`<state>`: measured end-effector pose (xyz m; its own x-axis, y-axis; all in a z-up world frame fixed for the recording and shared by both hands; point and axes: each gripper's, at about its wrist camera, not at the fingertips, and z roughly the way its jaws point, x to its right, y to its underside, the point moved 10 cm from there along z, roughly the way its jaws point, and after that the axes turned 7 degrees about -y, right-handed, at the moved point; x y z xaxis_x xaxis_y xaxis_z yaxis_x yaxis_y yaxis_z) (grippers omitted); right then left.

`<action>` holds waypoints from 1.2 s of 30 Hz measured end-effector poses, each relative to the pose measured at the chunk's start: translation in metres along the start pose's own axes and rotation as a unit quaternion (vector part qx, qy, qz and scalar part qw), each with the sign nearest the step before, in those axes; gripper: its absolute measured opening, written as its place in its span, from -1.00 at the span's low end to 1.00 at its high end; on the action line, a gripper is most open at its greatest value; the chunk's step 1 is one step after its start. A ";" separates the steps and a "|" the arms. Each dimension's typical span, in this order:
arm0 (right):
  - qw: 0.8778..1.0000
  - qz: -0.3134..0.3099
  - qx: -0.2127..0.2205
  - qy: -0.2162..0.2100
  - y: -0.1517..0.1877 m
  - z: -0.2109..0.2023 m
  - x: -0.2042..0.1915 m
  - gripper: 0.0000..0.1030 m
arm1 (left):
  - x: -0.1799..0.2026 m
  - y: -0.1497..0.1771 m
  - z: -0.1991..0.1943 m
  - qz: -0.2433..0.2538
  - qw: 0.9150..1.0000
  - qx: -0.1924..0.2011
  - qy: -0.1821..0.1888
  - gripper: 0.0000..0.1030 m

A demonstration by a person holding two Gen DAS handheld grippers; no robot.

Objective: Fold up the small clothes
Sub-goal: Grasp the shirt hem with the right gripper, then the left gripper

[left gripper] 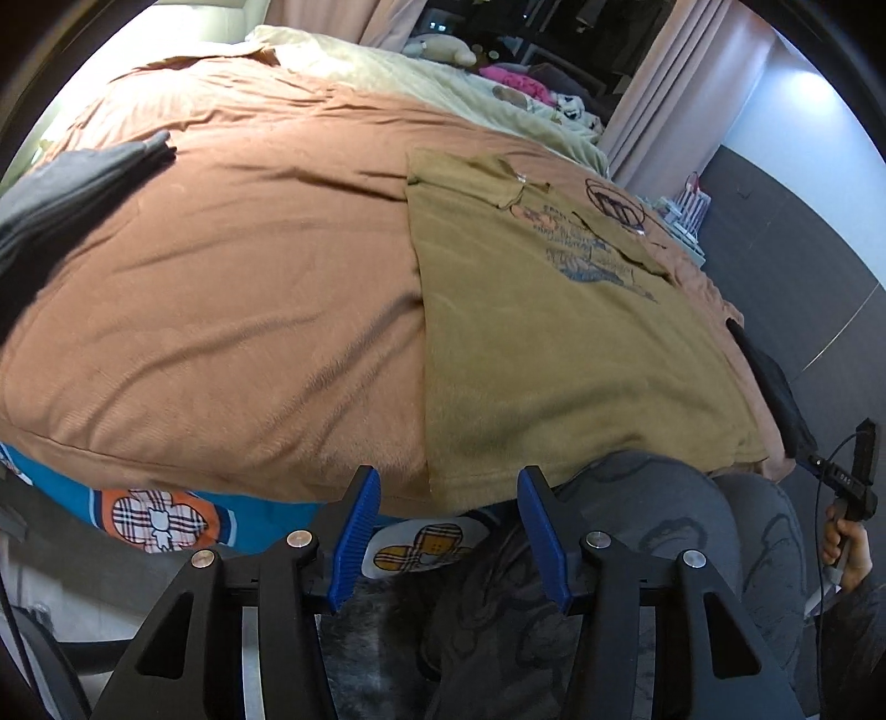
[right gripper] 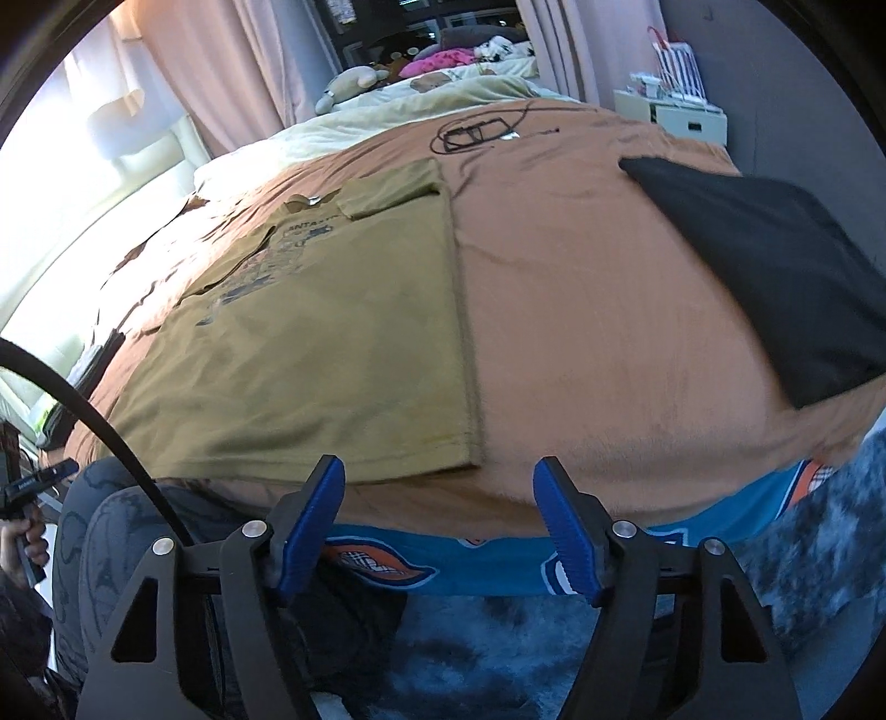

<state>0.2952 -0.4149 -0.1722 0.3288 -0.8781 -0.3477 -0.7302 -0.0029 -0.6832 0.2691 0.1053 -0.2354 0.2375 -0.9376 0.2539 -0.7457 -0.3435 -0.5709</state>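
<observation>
An olive-tan T-shirt with a blue and orange print lies flat on the brown bed cover, its sides folded in to a long rectangle. It also shows in the right wrist view. My left gripper is open and empty, just in front of the shirt's near hem at its left corner. My right gripper is open and empty, in front of the hem's right corner. Neither touches the cloth.
A folded black garment lies on the cover at the right. A folded grey garment lies far left. A black cable loop lies beyond the shirt. A cream blanket and soft toys are at the back. The person's knees press the bed edge.
</observation>
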 end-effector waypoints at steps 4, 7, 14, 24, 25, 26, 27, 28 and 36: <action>1.000 0.017 -0.002 -0.014 0.003 0.015 0.012 0.12 | -0.003 0.001 0.010 -0.017 1.000 -0.001 0.005 0.05; 0.999 0.036 -0.003 -0.023 0.003 0.027 0.018 0.08 | -0.005 0.001 0.018 -0.026 1.000 -0.006 0.006 0.05; 0.991 0.098 0.005 -0.093 0.005 0.051 0.034 0.08 | -0.009 0.003 0.028 -0.048 0.999 -0.015 0.015 0.05; 0.962 0.189 0.031 -0.195 0.010 0.054 0.053 -0.10 | -0.008 0.003 0.038 -0.070 0.997 -0.029 0.022 0.05; 0.961 0.192 0.025 -0.200 0.013 0.056 0.052 -0.16 | -0.009 0.002 0.038 -0.075 0.996 -0.029 0.023 0.05; 0.961 0.191 0.021 -0.198 0.016 0.059 0.053 -0.18 | -0.010 0.002 0.038 -0.082 0.996 -0.029 0.026 0.05; 0.962 0.189 0.021 -0.197 0.017 0.061 0.054 -0.18 | -0.010 0.002 0.039 -0.086 0.995 -0.029 0.029 0.05; 0.961 0.190 0.022 -0.198 0.017 0.062 0.055 -0.18 | -0.011 0.002 0.038 -0.092 0.995 -0.029 0.034 0.04; 0.961 0.216 0.044 -0.169 0.012 0.066 0.063 -0.50 | -0.017 0.013 0.045 -0.146 0.985 -0.058 0.073 0.05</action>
<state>0.3465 -0.4387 -0.2442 0.1938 -0.5820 -0.7897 -0.7934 0.3805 -0.4751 0.2836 0.1140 -0.2819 0.3663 -0.7793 0.5084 -0.7274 -0.5806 -0.3658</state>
